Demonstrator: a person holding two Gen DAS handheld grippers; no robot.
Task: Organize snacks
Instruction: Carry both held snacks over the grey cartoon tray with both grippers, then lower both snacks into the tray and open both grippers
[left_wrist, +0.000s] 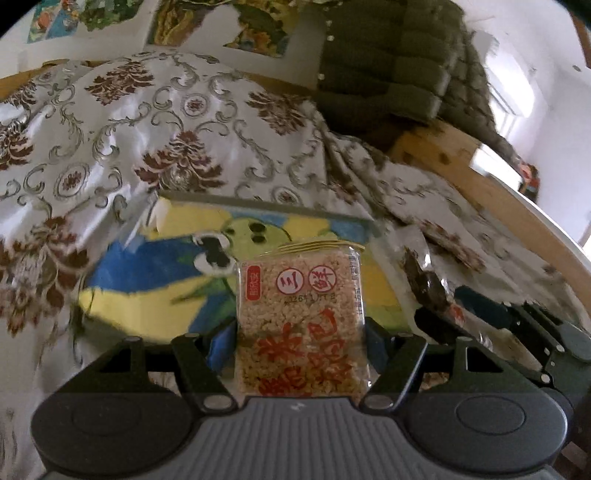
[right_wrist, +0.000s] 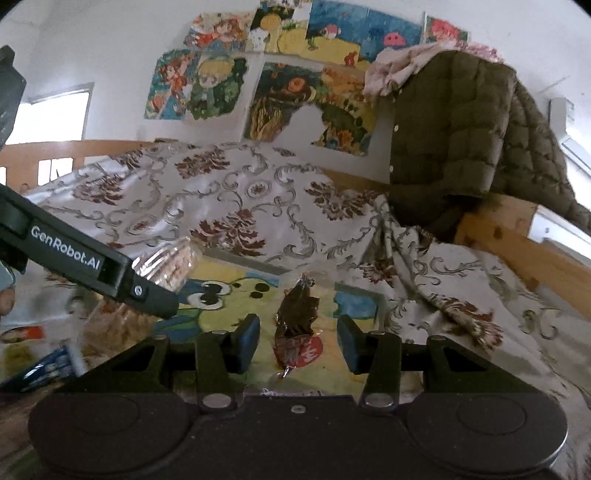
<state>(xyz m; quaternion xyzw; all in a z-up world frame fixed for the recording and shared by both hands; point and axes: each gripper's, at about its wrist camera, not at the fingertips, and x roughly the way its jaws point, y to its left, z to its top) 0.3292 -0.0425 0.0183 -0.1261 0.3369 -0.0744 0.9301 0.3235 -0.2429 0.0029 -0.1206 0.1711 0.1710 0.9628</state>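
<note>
Landmark: cartoon-print box (left_wrist: 155, 280), open top, resting on the floral cloth (left_wrist: 147, 129) that covers the table.

Left hand-held gripper (left_wrist: 301, 343): jaws set fairly wide and closed on a clear-wrapped rice cracker packet (left_wrist: 301, 314). The packet stands upright between the pads, its sealed top edge over the near right part of the box.

Right hand-held gripper (right_wrist: 298, 341): a dark foil snack packet (right_wrist: 297, 332) sits in its jaws, twisted top end pointing up. The blue pads (right_wrist: 248, 341) stand apart from the packet's edges on both sides; what bears it I cannot tell. It hangs above the near edge of the box.

The two tools are close, the left one crossing in just left of the box centre in the right wrist view.

Open room: cloth beyond the far rim of the box is bare. Right of the box the cloth bunches in folds toward a wooden rail (right_wrist: 524, 254). A green quilted jacket (right_wrist: 454, 147) hangs beyond the far right corner.
</note>
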